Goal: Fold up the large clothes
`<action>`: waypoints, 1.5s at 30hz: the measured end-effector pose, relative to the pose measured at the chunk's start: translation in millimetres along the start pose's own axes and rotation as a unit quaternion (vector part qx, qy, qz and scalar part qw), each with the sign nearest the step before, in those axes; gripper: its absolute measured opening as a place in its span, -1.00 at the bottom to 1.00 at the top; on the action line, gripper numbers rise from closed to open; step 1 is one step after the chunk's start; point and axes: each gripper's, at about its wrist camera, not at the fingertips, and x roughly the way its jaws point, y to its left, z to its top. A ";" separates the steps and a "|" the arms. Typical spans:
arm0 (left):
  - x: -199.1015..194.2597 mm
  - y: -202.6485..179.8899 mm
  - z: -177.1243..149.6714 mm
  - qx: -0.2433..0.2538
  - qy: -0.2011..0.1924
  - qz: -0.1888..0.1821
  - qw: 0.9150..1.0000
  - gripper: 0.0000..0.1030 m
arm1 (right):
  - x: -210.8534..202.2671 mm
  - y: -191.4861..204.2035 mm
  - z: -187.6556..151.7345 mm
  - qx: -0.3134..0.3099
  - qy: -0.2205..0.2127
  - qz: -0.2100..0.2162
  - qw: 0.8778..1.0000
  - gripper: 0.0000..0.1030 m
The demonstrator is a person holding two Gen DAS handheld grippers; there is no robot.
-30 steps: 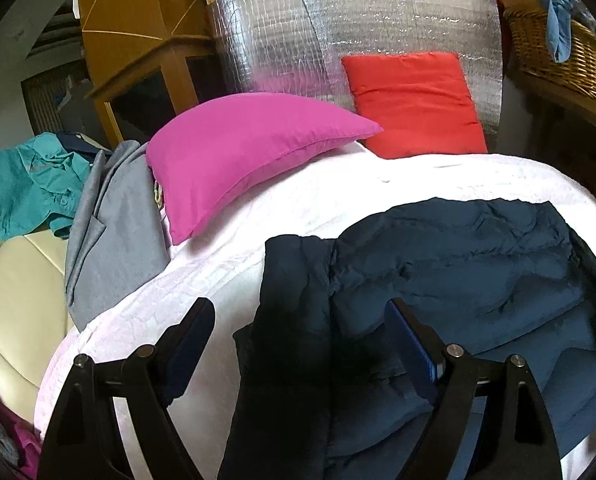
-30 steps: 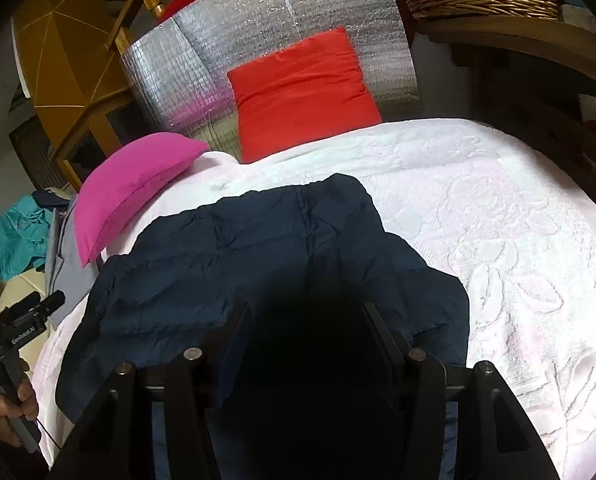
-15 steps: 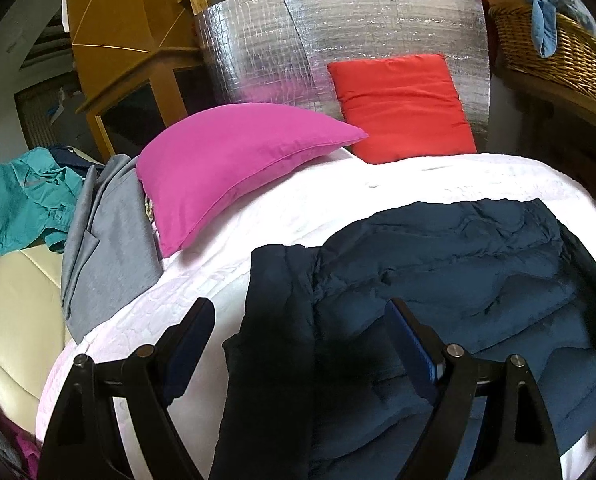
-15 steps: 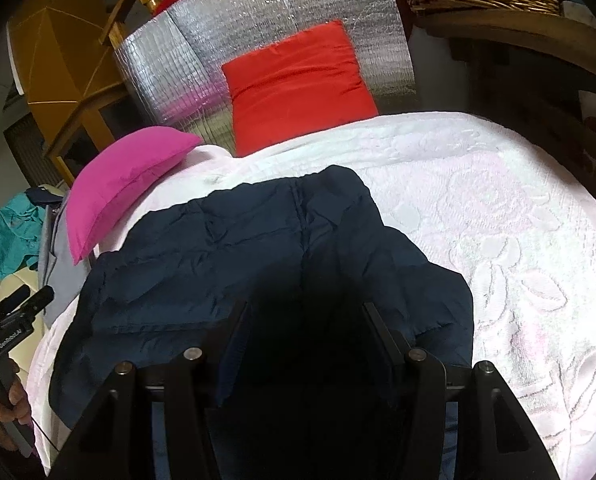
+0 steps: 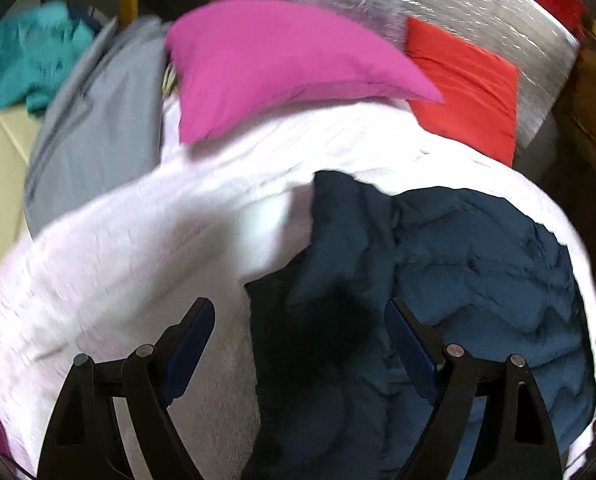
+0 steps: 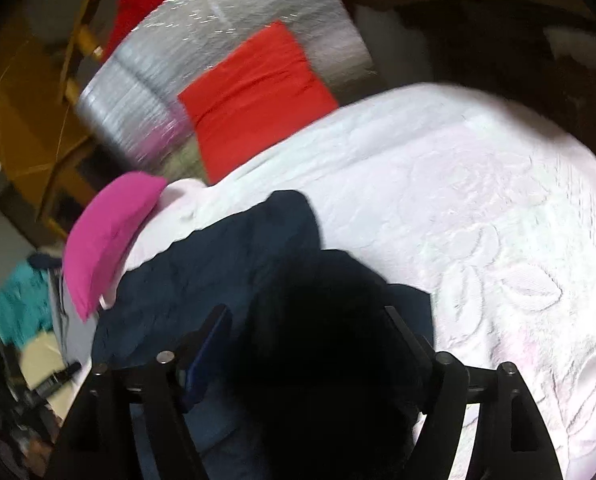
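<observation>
My left claw (image 5: 300,328) is wide open and holds nothing. It hangs over the left edge of the dark blue puffy jacket (image 5: 470,264). The jacket lies on the white bed cover (image 5: 137,248), partly folded, with one flap lying over its left side. My right claw (image 6: 308,334) is open too, above the near end of the jacket (image 6: 217,256). It is very dark between its fingers, so I cannot tell if any cloth touches them. A pink pillow (image 5: 273,60) sits past the jacket, and a red pillow (image 5: 466,84) leans on a shiny silver sheet (image 5: 450,4). A gray cloth (image 5: 93,128) and a teal cloth (image 5: 29,60) lie off to the left.
</observation>
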 end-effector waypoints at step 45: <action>42.9 0.4 -39.3 -0.115 0.125 -0.197 0.966 -0.15 | 43.8 11.2 -39.0 -0.032 0.119 0.022 0.992 -0.21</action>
